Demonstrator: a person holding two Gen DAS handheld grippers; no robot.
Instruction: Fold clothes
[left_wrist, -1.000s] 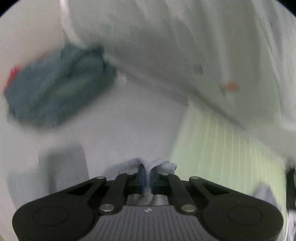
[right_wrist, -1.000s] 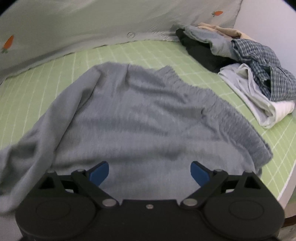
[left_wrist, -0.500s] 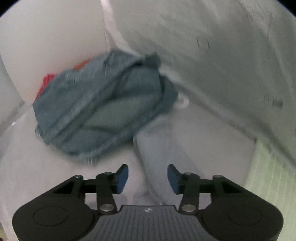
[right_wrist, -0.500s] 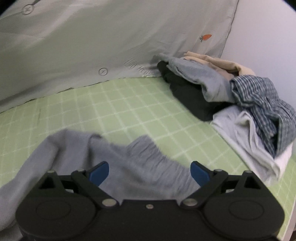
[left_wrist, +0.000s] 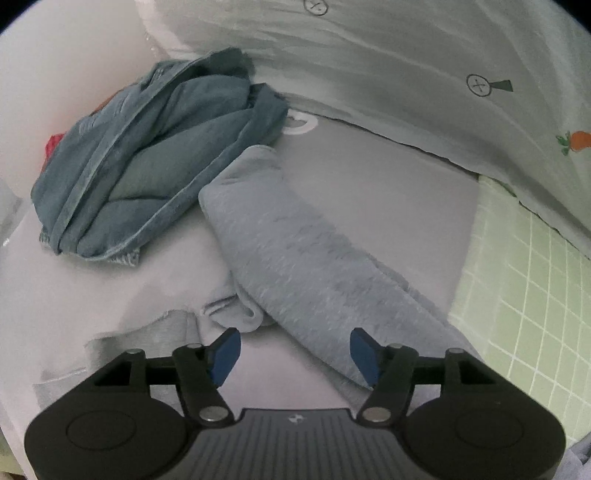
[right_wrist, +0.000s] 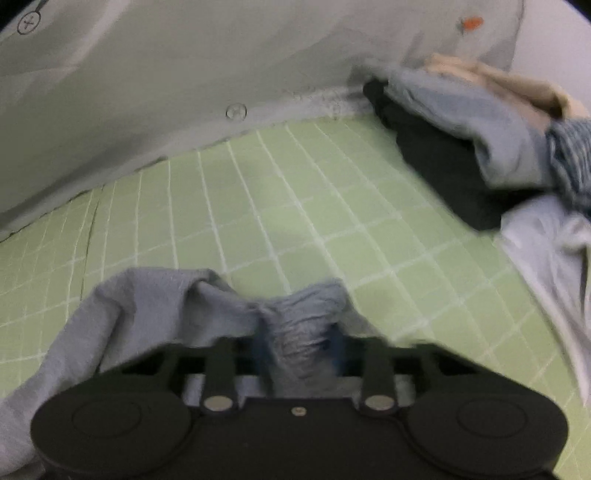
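Light grey-blue knit garment: ribbed hem bunched up over the green grid mat, rest sagging left. Its sleeve lies diagonally on the grey surface, cuff end touching a crumpled denim garment.

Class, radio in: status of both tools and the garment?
Left tool opening, empty. Right tool closing on grey sweater. Sleeve beside denim pile.

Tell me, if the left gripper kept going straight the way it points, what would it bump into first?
Probably the grey sleeve. The left gripper, its jaws opening and empty, aims down at that strip of cloth lying just ahead. The denim pile sits further off to one side. Depth is hard to judge.
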